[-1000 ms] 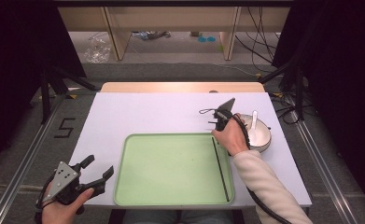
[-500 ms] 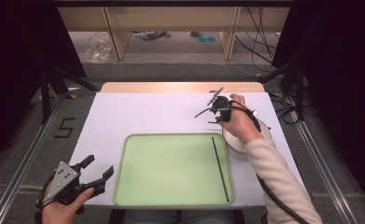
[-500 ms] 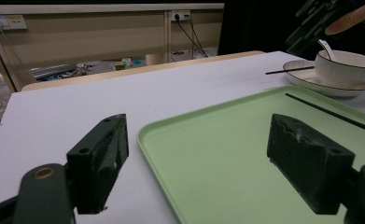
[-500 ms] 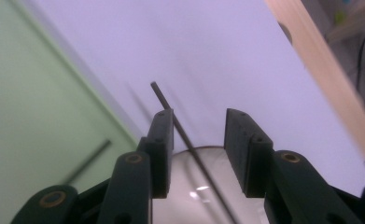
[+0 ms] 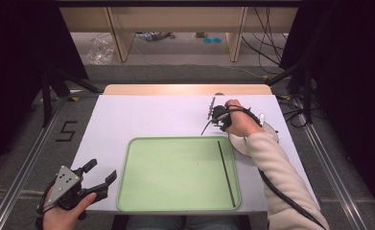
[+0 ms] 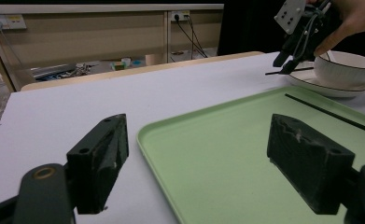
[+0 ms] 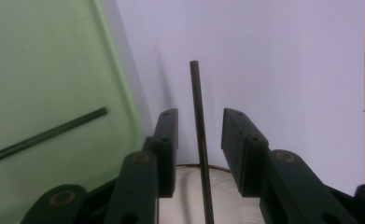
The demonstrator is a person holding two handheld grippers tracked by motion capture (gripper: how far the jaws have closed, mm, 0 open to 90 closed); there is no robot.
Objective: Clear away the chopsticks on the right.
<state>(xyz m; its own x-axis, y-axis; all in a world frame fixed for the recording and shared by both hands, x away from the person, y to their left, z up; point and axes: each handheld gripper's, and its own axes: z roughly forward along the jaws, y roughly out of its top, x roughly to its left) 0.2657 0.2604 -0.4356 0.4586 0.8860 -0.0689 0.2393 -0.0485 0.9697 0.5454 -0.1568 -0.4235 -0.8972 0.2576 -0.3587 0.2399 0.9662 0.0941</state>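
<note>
1. The white counter point(image 5: 142, 120) carries everything, its far half bare
2. The green tray point(image 5: 175, 172) sits at 6 o'clock on the counter, close to the person, likely as the place where the pieces get collected
3. A white plate point(image 5: 240, 143) with a bowl point(image 6: 346, 67) on it stands just off the tray's edge at 3 o'clock, within easy reach of the right hand
4. The left claw point(image 5: 102, 170) rests spread and empty at 8 o'clock from the tray, apparently parked out of the way
5. The right claw point(image 7: 200, 119) hangs over the plate's 11 o'clock rim; its jaws have just been closing, with a gap showing on either side of the stick, so I'd say it is lining up a pinch
6. That dark chopstick point(image 7: 196, 93) lies between those jaws, one end on the plate, the other out over the counter
7. Its twin chopstick point(image 5: 226, 172) lies inside the tray along the 3 o'clock edge
</note>
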